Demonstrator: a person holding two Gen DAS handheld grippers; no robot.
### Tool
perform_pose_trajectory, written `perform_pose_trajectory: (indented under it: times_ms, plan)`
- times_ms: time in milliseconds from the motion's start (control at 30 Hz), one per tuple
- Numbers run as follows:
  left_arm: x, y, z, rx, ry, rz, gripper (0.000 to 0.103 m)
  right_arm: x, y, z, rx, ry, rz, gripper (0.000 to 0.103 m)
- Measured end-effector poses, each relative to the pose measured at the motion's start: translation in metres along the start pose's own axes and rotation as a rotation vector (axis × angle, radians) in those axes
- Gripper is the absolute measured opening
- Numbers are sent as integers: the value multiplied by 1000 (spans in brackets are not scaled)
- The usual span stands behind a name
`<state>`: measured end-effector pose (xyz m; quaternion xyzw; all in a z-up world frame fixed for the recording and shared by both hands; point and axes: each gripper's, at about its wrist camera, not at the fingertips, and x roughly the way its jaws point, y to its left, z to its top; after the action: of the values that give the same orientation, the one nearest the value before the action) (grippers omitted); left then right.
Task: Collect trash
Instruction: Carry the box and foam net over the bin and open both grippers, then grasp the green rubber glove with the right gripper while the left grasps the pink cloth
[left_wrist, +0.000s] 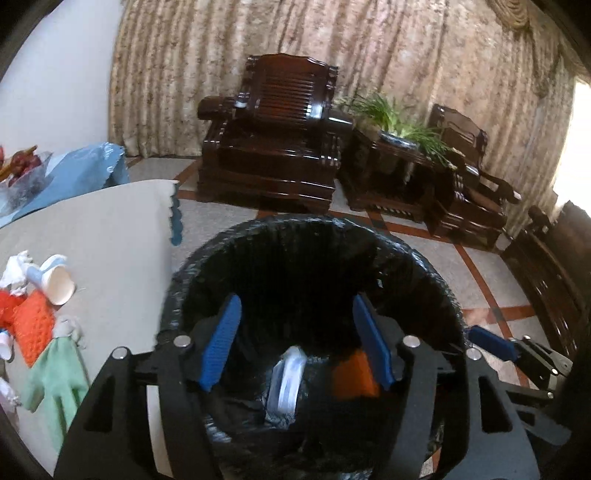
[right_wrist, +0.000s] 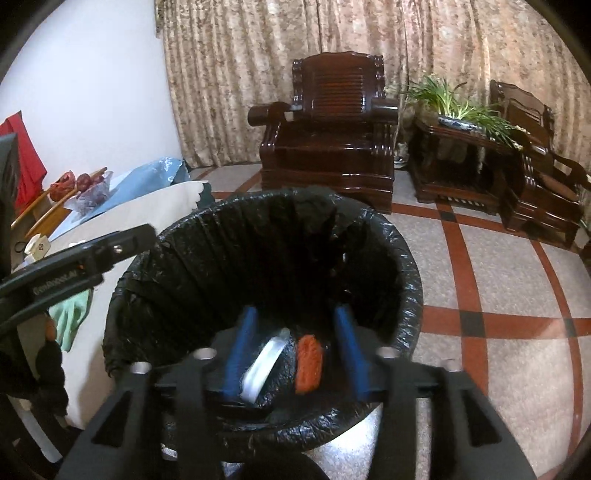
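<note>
We find both tools over the black-lined trash bin (left_wrist: 314, 236); the left hand-held gripper (left_wrist: 295, 343) stands spread and holds nothing; the right hand-held gripper (right_wrist: 295, 354) likewise spread and bare. Inside the bin lie a clear plastic cup (right_wrist: 264, 363) and an orange sponge (right_wrist: 309, 363), side by side; on the tabletop (left_wrist: 110, 229) to the left remain a white paper cup (left_wrist: 55, 282), an orange cloth (left_wrist: 33, 325) and a green glove (left_wrist: 59, 384).

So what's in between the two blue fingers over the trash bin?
In the right wrist view, a clear plastic piece and an orange scrap lie in the bin, framed by the open right gripper.
</note>
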<state>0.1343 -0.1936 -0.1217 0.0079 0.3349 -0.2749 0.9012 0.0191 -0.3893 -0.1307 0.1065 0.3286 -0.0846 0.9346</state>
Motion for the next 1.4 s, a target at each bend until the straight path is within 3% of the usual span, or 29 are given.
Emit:
perform_pose_trajectory:
  times_ms: [100, 167, 500, 833, 1067, 1400]
  plan:
    - [-18, 13, 2, -13, -37, 41, 79, -6, 8, 6, 0, -28, 3, 90]
    - [-33, 25, 5, -24, -65, 74, 87, -11, 16, 10, -9, -52, 20, 96]
    - [-123, 99, -1, -64, -175, 309, 91, -17, 96, 27, -86, -113, 162, 97]
    - [-189, 170, -31, -139, -189, 513, 91, -8, 191, 22, -193, -120, 314, 97]
    - [-210, 215, -57, -206, -181, 603, 91, 11, 251, 11, -254, -96, 396, 97]
    - [-215, 250, -76, -277, -154, 646, 91, 69, 296, -13, -313, 7, 367, 85]
